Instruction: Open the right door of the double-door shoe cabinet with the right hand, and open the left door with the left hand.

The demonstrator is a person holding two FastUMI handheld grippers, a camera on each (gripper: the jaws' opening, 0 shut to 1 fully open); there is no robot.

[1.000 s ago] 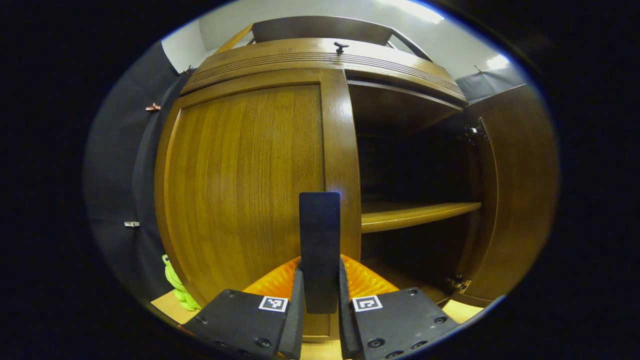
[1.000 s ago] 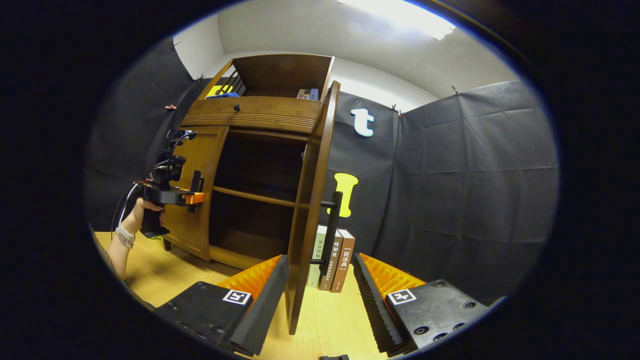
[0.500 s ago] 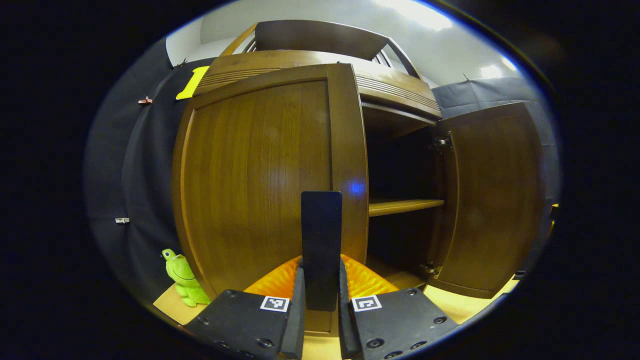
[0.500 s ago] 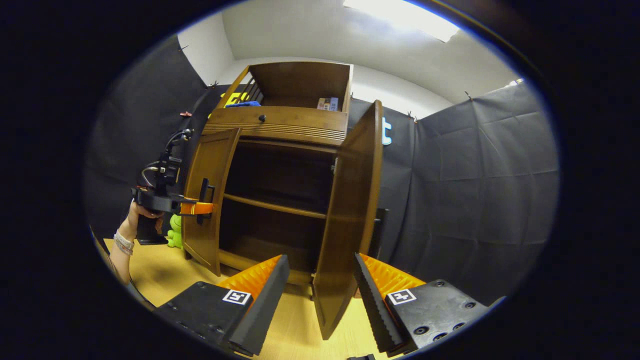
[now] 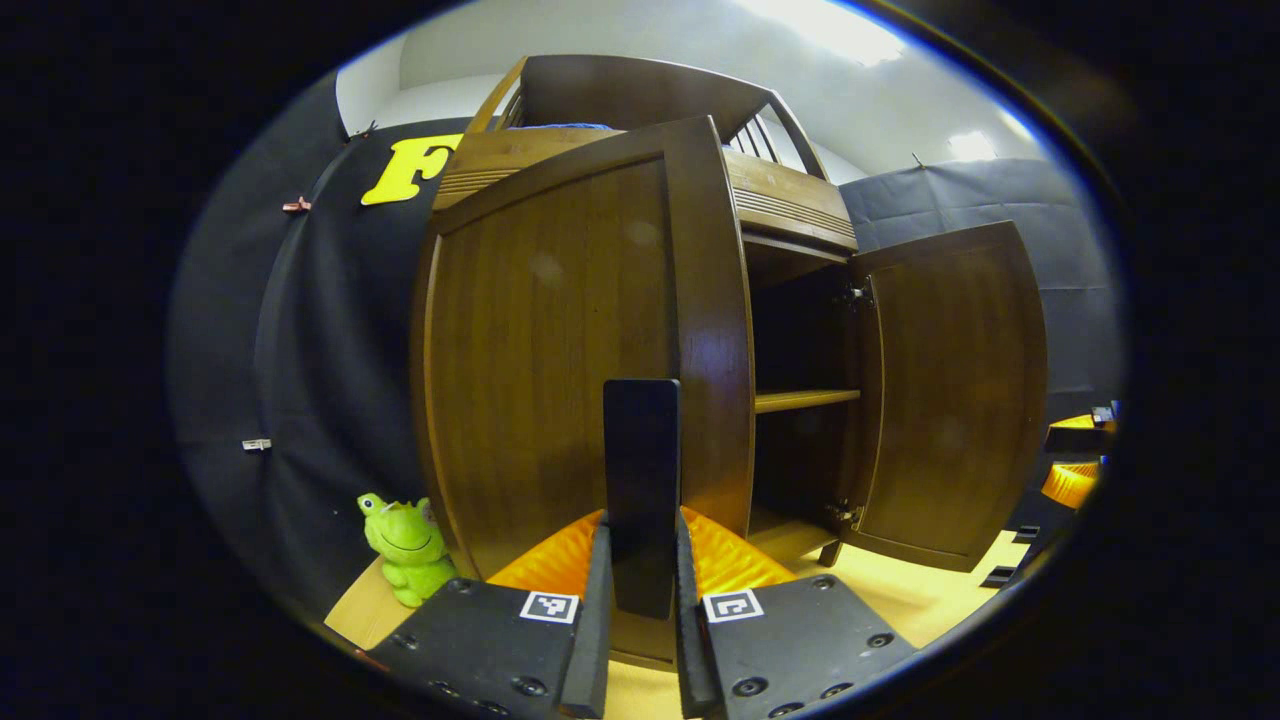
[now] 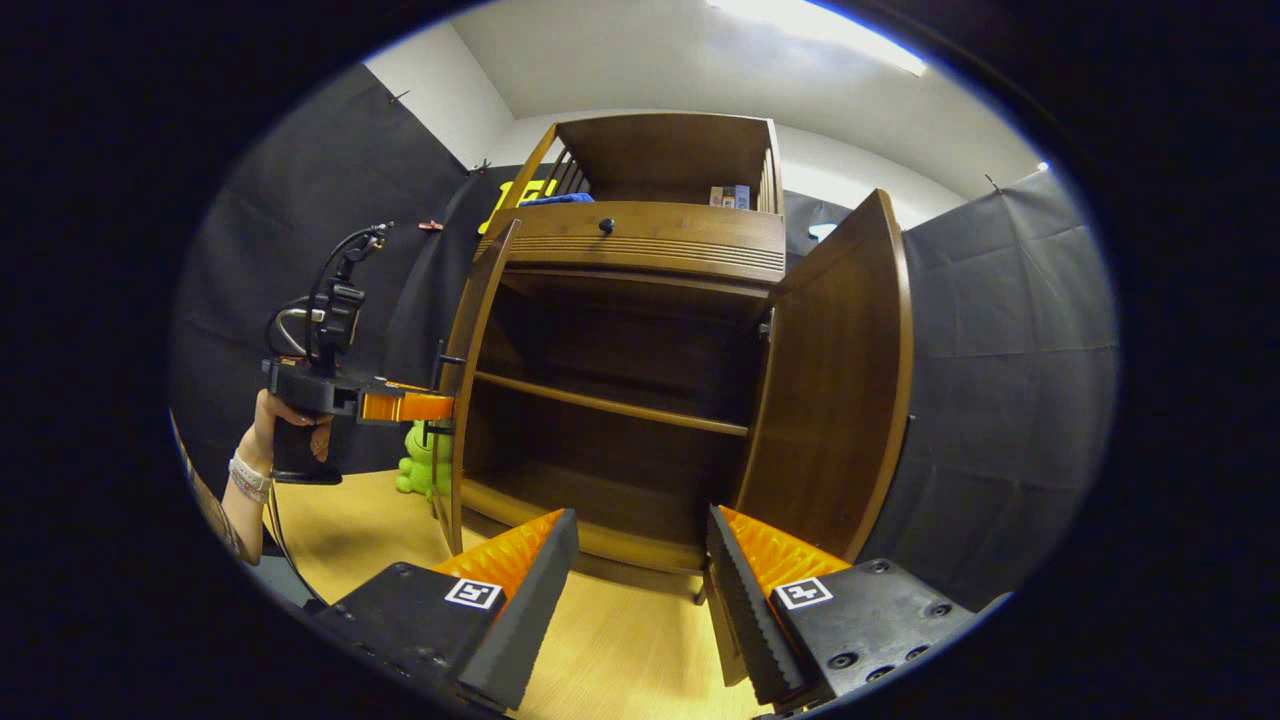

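The brown wooden shoe cabinet (image 6: 650, 240) stands with both doors swung out. In the left gripper view my left gripper (image 5: 641, 525) is shut on the black bar handle (image 5: 641, 470) of the left door (image 5: 560, 360). The right gripper view shows that left door (image 6: 478, 360) nearly edge-on, with the left gripper (image 6: 432, 405) and a hand (image 6: 285, 430) holding it. The right door (image 6: 835, 380) stands wide open. My right gripper (image 6: 642, 518) is open, facing the cabinet's inside, with nothing between its fingers. It also appears at the right edge of the left gripper view as the right gripper (image 5: 1075, 460).
Inside the cabinet, one shelf (image 6: 610, 405) crosses at mid height. A green frog toy (image 5: 405, 545) sits on the wooden floor (image 6: 620, 650) left of the cabinet. An open top compartment (image 6: 670, 160) holds small books. Black cloth walls close in both sides.
The left door has swung further out with my left gripper on its handle. The right door has swung wide open and no longer sits between my right gripper's fingers.
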